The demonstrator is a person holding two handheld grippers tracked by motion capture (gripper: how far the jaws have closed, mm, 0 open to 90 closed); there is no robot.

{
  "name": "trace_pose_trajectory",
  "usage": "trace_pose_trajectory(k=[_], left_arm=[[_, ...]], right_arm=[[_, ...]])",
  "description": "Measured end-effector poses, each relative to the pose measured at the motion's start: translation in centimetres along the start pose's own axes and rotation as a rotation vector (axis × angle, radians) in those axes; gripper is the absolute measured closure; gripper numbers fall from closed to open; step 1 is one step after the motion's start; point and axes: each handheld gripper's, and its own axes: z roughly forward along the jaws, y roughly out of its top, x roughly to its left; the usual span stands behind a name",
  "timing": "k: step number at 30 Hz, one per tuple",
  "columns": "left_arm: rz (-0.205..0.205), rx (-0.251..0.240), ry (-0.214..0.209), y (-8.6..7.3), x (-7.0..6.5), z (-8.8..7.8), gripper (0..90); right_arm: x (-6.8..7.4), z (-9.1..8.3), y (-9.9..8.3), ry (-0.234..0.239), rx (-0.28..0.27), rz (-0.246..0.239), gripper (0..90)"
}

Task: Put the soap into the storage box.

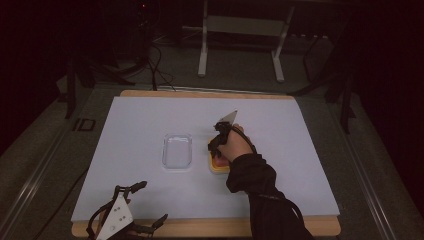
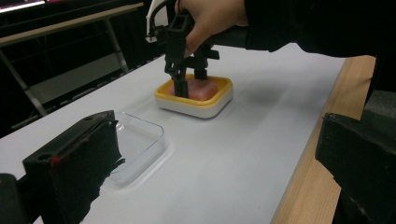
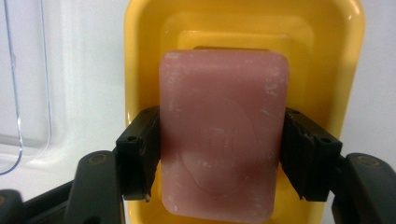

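A pink soap bar (image 3: 224, 102) lies in a yellow soap dish (image 3: 140, 56) with a white base (image 2: 196, 105), right of the table's middle (image 1: 220, 167). A hand holds my right gripper (image 3: 222, 158) straight down over the dish, and its black jaws press against both long sides of the soap. The left gripper view shows that right gripper (image 2: 190, 84) reaching into the dish onto the soap bar (image 2: 205, 88). My left gripper (image 1: 152, 202) lies at the table's front left edge with no hand on it, jaws wide apart and nothing between them.
A clear plastic tray (image 1: 177, 151) sits just left of the dish, a small gap between them. A white sheet (image 1: 280, 130) covers a wooden board (image 1: 320, 227). Dark floor, cables and a metal stand (image 1: 240, 30) lie beyond the far edge.
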Motion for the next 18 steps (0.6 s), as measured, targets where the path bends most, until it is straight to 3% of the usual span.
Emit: trace_pose_trajectory(k=[4,6,8,11,14,18], left_arm=[[-0.004,0.001,0.002,0.0,0.0,0.0,0.5],[-0.001,0.003,0.003,0.0,0.0,0.1,0.5],[-0.002,0.001,0.002,0.0,0.0,0.1,0.5],[0.000,0.006,0.002,0.0,0.0,0.1,0.5],[0.004,0.014,0.003,-0.1,0.0,0.2,0.5],[0.000,0.010,0.006,-0.1,0.0,0.0,0.5]], right_arm=[[-0.2,-0.9,-0.1,0.031,-0.017,0.001,32.3],[-0.4,-1.6,-0.3,0.025,-0.032,-0.021,32.5],[-0.6,-2.4,-0.6,0.048,-0.047,-0.046,31.8],[-1.0,-3.7,-1.0,0.069,-0.114,-0.156,27.2],[-1.5,-4.8,-1.7,0.116,-0.149,-0.240,23.8],[-2.1,-6.1,-2.5,0.153,-0.195,-0.289,23.2]])
